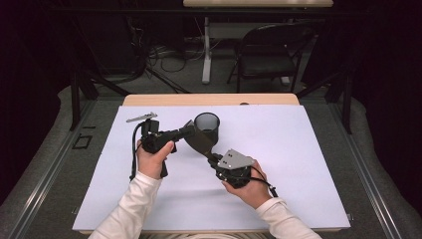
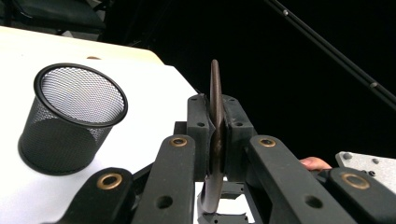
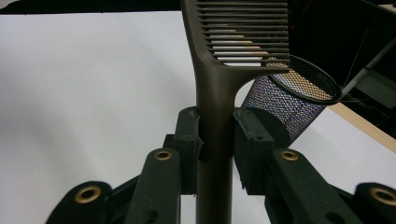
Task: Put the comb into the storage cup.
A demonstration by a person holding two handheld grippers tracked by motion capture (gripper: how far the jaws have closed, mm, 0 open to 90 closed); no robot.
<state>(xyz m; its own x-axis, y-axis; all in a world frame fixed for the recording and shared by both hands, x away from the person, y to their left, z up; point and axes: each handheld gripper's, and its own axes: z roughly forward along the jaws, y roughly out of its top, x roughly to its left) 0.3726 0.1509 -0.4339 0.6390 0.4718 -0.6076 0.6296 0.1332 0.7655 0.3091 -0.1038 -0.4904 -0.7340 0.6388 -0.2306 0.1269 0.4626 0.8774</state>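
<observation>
The left gripper is pinching the brown comb edge-on, while the right gripper is clamping its handle. The comb is hanging over the white mat, just beside the mesh pen cup. A hand-over seems underway; next, one grip must release.
</observation>
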